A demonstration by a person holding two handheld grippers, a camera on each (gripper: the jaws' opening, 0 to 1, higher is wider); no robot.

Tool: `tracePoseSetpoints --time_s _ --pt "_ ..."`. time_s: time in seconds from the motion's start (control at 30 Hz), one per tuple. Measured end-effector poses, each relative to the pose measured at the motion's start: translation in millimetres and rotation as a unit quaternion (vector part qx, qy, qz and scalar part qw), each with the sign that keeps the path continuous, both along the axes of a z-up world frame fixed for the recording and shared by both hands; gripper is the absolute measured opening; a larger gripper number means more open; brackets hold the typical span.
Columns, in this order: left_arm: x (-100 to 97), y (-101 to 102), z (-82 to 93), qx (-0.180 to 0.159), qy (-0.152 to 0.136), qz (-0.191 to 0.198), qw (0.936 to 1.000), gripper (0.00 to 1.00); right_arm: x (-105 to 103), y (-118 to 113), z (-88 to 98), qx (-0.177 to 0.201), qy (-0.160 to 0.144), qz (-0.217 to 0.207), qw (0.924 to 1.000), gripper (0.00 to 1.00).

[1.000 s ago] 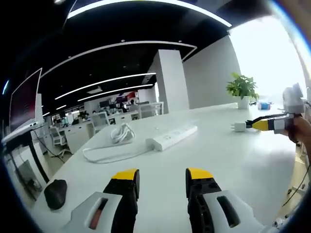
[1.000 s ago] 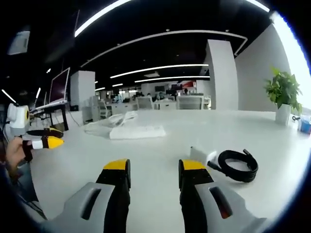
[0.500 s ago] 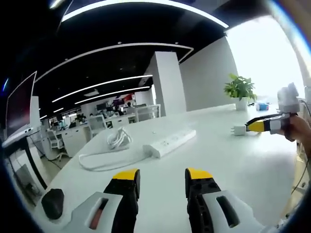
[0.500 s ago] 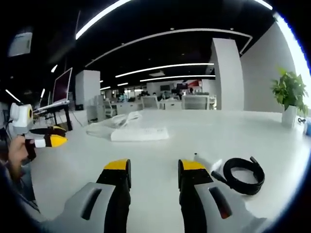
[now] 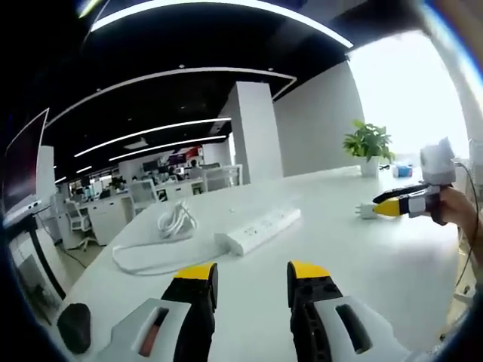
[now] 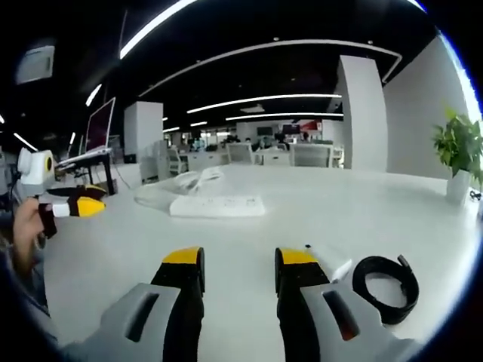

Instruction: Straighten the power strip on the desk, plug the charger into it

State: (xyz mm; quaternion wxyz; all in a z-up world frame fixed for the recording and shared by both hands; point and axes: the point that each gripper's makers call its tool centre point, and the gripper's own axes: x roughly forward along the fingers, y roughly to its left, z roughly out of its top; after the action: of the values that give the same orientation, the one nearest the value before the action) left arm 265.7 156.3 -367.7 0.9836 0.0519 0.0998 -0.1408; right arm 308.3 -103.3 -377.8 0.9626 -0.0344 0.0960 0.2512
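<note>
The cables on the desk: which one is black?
The coiled cable beside the white charger is black; the power strip's bundled cord is white.

1 power strip (image 5: pixel 258 230), 1 charger (image 6: pixel 330 262), 1 plant (image 5: pixel 367 142).

Open-plan office. Long curved light strips (image 5: pixel 226 4) are glowing across a dark ceiling (image 6: pixel 249 23). A square white column (image 5: pixel 253 128) is rising behind the white desk (image 5: pixel 362 249), with a plain white wall (image 5: pixel 321 121) beside it. Bright daylight is pouring through a window (image 5: pixel 411 83) near the desk's far corner, where a potted plant (image 5: pixel 367 145) is standing. Rows of white desks and chairs (image 6: pixel 249 154) are receding in the distance, and a monitor (image 6: pixel 100 127) is standing on a neighbouring desk.
</note>
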Motion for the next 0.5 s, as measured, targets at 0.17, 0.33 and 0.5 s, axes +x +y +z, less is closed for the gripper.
tracePoseSetpoints --time_s 0.17,0.33,0.5 --pt "6.4 -3 1.2 -0.001 0.002 -0.008 1.0 0.37 7 -1 -0.2 0.002 0.004 0.006 1.0 0.36" --pt "14.4 -5 1.5 0.003 0.001 -0.009 1.0 0.37 15 -2 0.6 0.011 0.005 0.011 0.9999 0.35" --pt "21.6 -6 1.0 0.01 0.003 -0.01 0.9999 0.37 21 -2 4.2 0.018 0.003 0.017 0.9997 0.35"
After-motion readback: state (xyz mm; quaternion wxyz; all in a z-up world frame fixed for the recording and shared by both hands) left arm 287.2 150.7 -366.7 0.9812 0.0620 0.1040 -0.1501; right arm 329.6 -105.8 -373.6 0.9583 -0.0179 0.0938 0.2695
